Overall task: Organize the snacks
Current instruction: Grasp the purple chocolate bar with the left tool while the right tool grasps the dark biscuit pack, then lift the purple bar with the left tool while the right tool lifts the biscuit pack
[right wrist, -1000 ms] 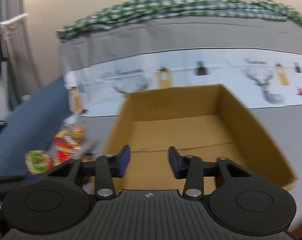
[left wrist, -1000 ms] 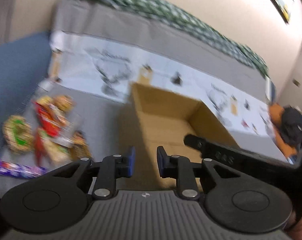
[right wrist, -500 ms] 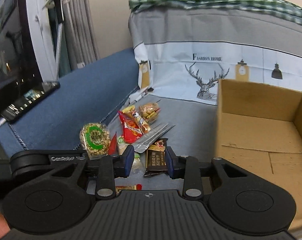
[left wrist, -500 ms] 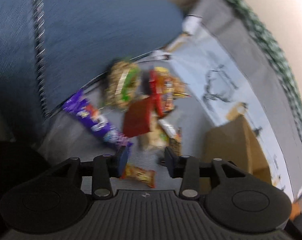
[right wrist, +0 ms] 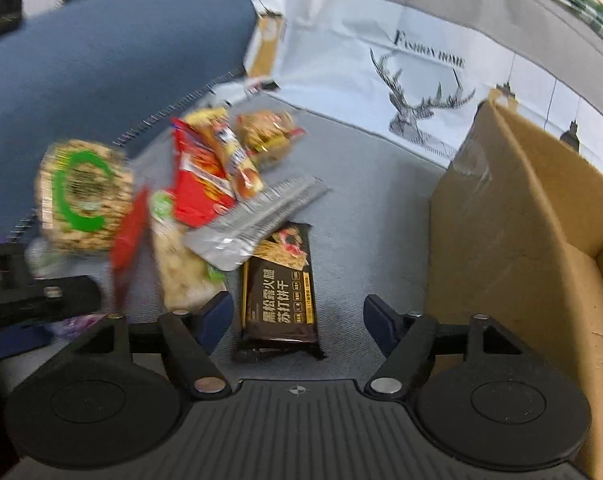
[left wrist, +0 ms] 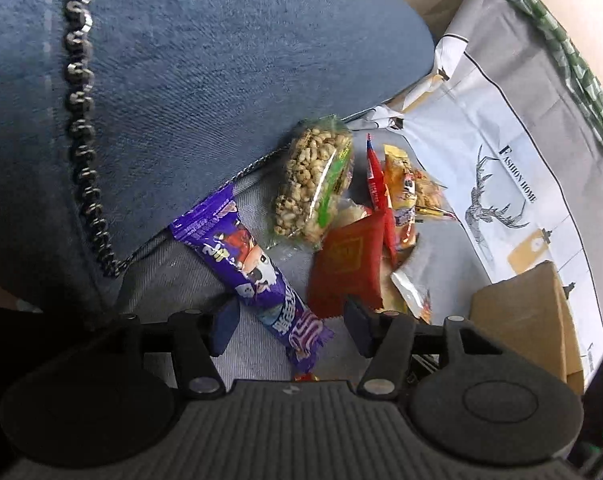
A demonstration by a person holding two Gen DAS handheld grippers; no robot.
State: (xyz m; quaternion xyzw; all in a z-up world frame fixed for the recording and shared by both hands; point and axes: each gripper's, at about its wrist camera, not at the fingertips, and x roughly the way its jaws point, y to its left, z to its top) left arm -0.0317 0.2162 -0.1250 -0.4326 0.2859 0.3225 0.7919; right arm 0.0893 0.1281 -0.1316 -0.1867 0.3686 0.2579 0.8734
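A pile of snack packs lies on the grey sofa seat. In the left wrist view my left gripper (left wrist: 291,326) is open, its fingers on either side of the near end of a purple wrapped bar (left wrist: 253,276). Beyond it lie a red packet (left wrist: 347,266) and a round puffed-grain pack (left wrist: 311,188). In the right wrist view my right gripper (right wrist: 297,320) is open over a dark brown biscuit pack (right wrist: 279,294) that lies between its fingers. A silver packet (right wrist: 253,220), a red packet (right wrist: 199,184) and the puffed-grain pack (right wrist: 83,196) lie to the left. The open cardboard box (right wrist: 513,216) stands at the right.
The blue sofa armrest (left wrist: 181,80) rises at the left of the pile. A printed deer cover (right wrist: 421,80) hangs on the backrest behind. The box corner (left wrist: 521,308) shows at the right of the left wrist view. The left gripper's body (right wrist: 33,296) shows at the far left.
Both grippers swung left from the box to the snack pile and dropped closer to it. Both have opened wider; the purple bar and the brown pack now lie between their fingers.
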